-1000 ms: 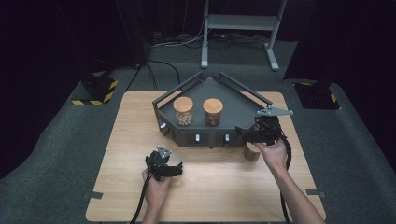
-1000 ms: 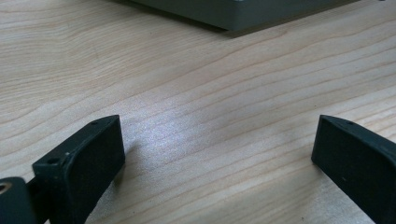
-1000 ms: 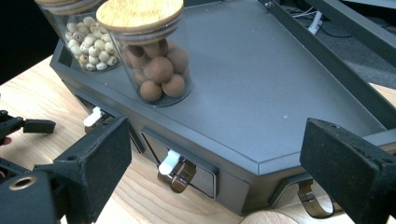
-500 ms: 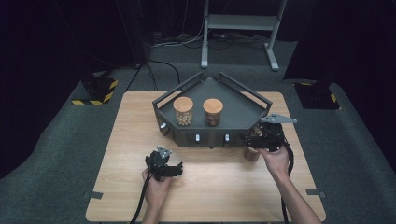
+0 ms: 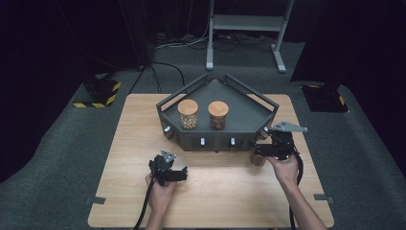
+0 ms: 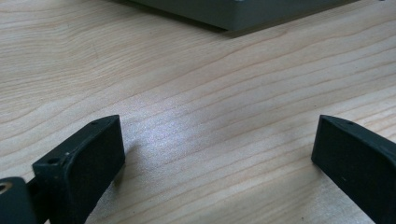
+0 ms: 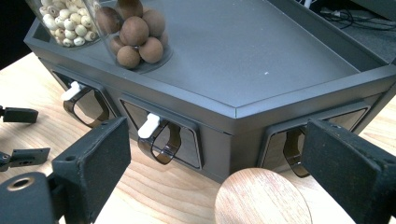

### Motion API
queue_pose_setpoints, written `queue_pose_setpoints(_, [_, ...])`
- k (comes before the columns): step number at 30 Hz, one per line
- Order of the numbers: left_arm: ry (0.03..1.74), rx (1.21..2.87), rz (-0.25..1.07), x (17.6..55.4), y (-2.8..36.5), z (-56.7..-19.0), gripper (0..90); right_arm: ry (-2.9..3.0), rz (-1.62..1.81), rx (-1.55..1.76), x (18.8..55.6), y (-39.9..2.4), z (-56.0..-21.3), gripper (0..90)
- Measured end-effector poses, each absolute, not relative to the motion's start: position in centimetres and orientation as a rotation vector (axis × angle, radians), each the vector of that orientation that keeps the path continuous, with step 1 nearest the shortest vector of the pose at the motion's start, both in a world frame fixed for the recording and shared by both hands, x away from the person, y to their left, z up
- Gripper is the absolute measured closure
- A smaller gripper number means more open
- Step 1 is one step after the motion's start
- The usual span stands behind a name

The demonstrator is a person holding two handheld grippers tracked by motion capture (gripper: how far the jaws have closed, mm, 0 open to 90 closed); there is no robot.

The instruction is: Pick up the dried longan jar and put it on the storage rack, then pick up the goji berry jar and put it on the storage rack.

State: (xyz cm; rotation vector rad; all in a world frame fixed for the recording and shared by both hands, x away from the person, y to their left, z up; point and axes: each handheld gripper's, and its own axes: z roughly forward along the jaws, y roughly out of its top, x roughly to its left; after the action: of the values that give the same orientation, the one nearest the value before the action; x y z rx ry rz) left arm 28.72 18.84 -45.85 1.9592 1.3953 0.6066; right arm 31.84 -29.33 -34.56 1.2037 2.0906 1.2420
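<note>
A dark grey five-sided stand (image 5: 249, 112) carries two clear jars with wooden lids: one of pale beads (image 5: 187, 114), one of brown balls (image 5: 218, 115). A third jar with a round wooden lid (image 5: 257, 159) stands on the table at the stand's front right corner. My right gripper (image 5: 259, 151) hovers just over it, open. In the right gripper view the lid (image 7: 261, 198) lies low between the jaws, close to the right one and far from the left. My left gripper (image 5: 181, 173) rests open on the wood with nothing between its fingers (image 6: 84, 158).
The stand's front wall (image 7: 243, 126) has small drawers with clear handles and white knobs (image 7: 149, 125). Raised rails edge the stand's back. A wooden table (image 5: 134, 134) with bare wood stretches to the left and front of the stand. Cables trail off the near edge.
My right gripper has sunk and slid slightly toward the jar at the stand's front right corner. The jar and the left gripper have kept still.
</note>
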Motion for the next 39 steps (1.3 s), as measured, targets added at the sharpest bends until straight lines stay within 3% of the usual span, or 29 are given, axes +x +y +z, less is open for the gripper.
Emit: queue_pose_setpoints(39, [1.395, 1.959, 0.607, 28.7, 18.8, -45.8, 2.5, 2.080, 1.157, 1.239, 30.6, -29.9, -37.0, 5.1])
